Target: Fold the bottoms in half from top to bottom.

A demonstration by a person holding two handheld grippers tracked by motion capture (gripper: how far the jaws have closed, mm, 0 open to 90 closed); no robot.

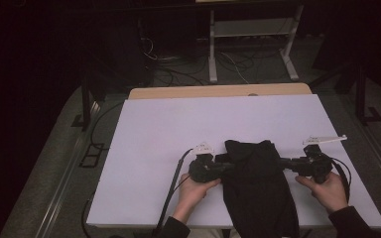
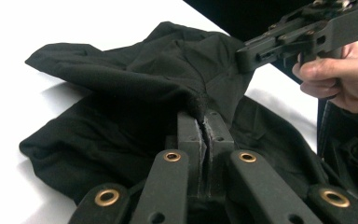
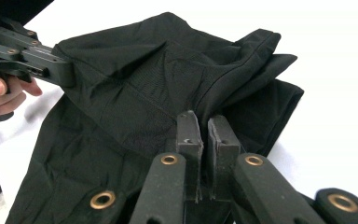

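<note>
Black garment (image 1: pixel 255 181): lying at the near edge of the white table (image 1: pixel 154 129), hanging over it. Left gripper (image 1: pixel 222 166) and right gripper (image 1: pixel 283 162) are pinching opposite edges, jaws clamped on cloth. Folding appears begun, far from finished.

I see a plain black cloth garment (image 1: pixel 258 183) on my white counter (image 1: pixel 163 129); both my tools are matte black with brass-coloured rivets (image 2: pixel 107 197).
</note>
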